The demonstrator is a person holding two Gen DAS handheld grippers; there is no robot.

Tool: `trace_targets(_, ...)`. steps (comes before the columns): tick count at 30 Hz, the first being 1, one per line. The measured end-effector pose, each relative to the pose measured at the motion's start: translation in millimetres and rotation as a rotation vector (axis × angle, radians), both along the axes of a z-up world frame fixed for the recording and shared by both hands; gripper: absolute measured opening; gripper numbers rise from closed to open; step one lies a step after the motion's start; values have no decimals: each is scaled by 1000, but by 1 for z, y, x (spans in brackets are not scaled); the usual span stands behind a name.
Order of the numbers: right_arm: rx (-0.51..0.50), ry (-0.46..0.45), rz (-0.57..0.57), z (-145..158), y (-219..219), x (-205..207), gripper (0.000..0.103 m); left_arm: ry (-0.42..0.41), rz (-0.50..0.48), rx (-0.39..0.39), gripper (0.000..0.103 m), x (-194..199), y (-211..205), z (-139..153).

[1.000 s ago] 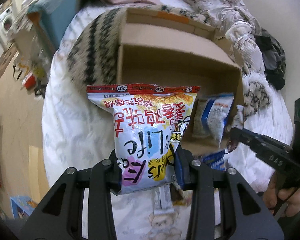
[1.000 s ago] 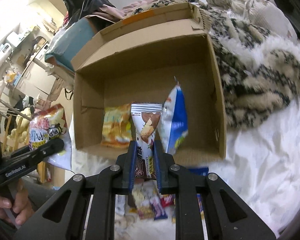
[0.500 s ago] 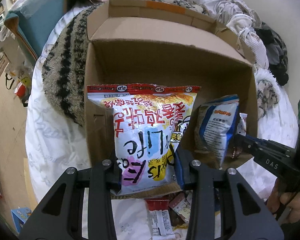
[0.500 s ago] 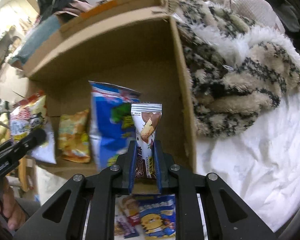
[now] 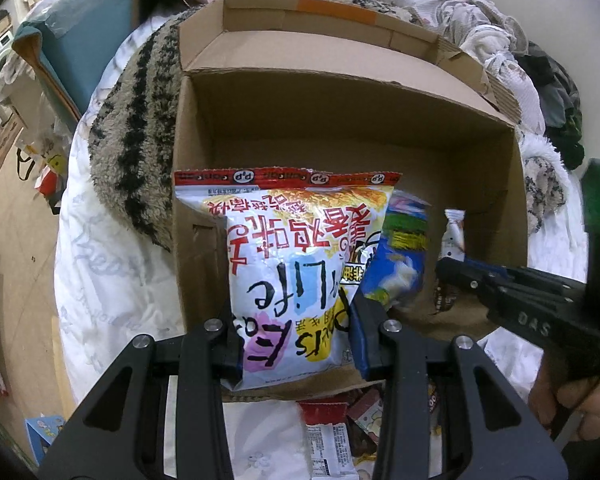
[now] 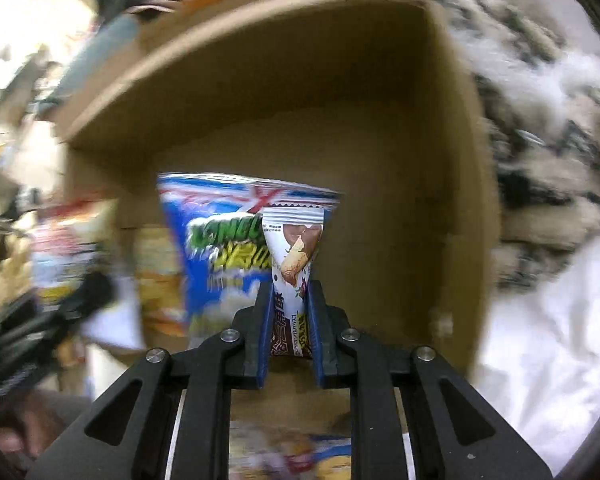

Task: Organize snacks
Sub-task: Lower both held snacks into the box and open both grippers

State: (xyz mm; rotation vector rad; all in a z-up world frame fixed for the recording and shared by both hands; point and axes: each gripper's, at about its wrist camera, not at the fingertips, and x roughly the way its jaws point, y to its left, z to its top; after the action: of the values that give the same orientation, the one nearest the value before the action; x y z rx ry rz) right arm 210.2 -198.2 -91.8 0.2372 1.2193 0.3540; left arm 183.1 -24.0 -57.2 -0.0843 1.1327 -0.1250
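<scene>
My left gripper point(image 5: 294, 316) is shut on a big white chip bag point(image 5: 296, 264) with red and black lettering, hanging upside down over the near left of an open cardboard box point(image 5: 340, 136). A blue snack bag point(image 5: 400, 256) stands inside the box to its right. My right gripper point(image 6: 290, 300) is shut on a small white and brown snack packet point(image 6: 294, 252), low inside the box near its right wall point(image 6: 460, 200). From the left wrist view the right gripper point(image 5: 450, 266) reaches in from the right with that packet point(image 5: 452, 234). The blue bag point(image 6: 220, 248) and a yellow bag point(image 6: 160, 280) lie left of it.
The box sits on a bed with a white sheet point(image 5: 112, 280) and a striped fuzzy blanket point(image 5: 136, 136). Several loose snack packets point(image 5: 340, 432) lie on the sheet in front of the box. Clothes point(image 5: 500, 40) are piled behind. A hand point(image 5: 580, 404) grips the right tool.
Both grippers have come down and forward, so the box now fills the views. The right gripper has carried its packet to the right of the blue bag, inside the box.
</scene>
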Motion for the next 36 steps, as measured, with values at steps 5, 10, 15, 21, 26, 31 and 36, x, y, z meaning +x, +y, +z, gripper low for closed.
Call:
trace_targets(5, -41, -10, -21, 5, 1, -1, 18, 3, 11, 3, 34, 1, 3, -1)
trace_targets(10, -69, -4, -59, 2, -5, 3, 18, 11, 8, 13, 35, 2, 0, -7)
trace_targets(15, -53, 3, -76, 2, -12, 3, 21, -20, -9, 22, 36, -1, -3, -5)
trace_targets(21, -31, 0, -67, 4, -14, 2, 22, -41, -12, 37, 67, -1, -5, -1)
trace_targets(26, -9, -14, -73, 12, -21, -2, 50, -95, -17, 31, 90, -4, -6, 11)
trace_targets(31, 12, -92, -73, 32, -25, -8, 79, -116, -12, 21, 90, -7, -3, 17)
trace_targets(36, 11, -124, -73, 42, -29, -17, 79, -152, -7, 17, 89, -15, 1, 26)
